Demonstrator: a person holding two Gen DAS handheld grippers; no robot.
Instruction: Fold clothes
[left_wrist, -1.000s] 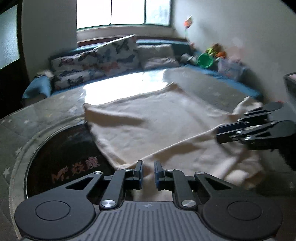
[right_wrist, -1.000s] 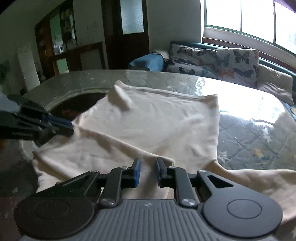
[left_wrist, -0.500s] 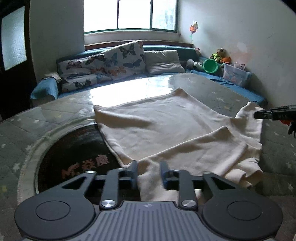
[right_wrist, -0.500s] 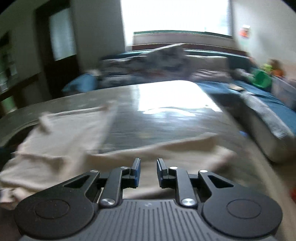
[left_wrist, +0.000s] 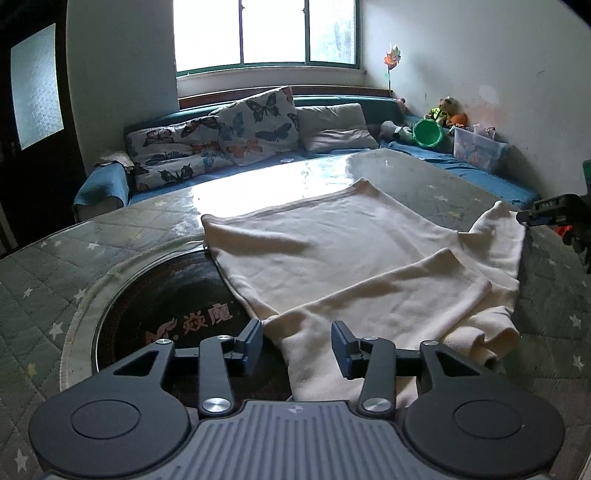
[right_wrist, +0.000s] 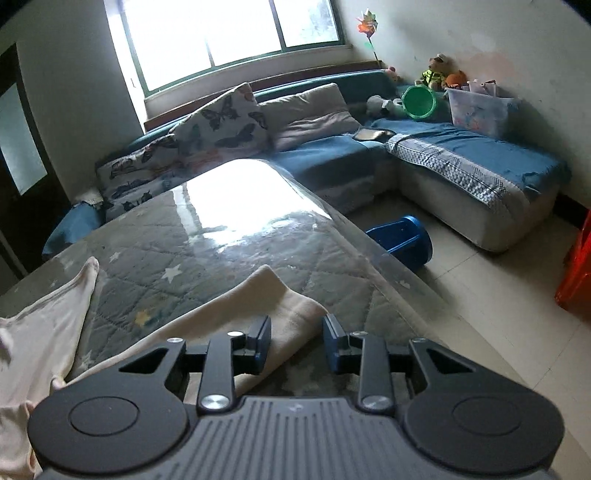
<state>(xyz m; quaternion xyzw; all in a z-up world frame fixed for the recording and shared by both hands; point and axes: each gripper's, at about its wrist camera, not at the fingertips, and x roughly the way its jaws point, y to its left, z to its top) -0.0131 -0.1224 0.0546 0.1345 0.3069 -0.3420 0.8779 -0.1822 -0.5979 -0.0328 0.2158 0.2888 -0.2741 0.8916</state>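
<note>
A cream long-sleeved garment (left_wrist: 332, 240) lies spread on the quilted table, with one sleeve (left_wrist: 406, 288) folded across its near side. My left gripper (left_wrist: 297, 345) hangs over the garment's near corner. Its jaws are opening, and the cloth lies loose under the gap with neither pad pressing it. My right gripper (left_wrist: 543, 216) shows at the far right of the left wrist view, past the garment's edge. In the right wrist view the right gripper (right_wrist: 297, 345) is over the other sleeve's cuff (right_wrist: 258, 299). Its jaws are opening and the cuff lies flat between them, not gripped.
A round black glass inset (left_wrist: 155, 295) sits in the table (left_wrist: 55, 266) on the left. The table's right edge (right_wrist: 369, 254) drops to a tiled floor with a blue stool (right_wrist: 402, 240) and a red object (right_wrist: 576, 273). A blue sofa (right_wrist: 461, 155) with butterfly cushions wraps around the back.
Both grippers were shut and have opened. The right one swung rightward from the garment's body to the outstretched sleeve end near the table edge. The folded sleeve now lies released across the garment.
</note>
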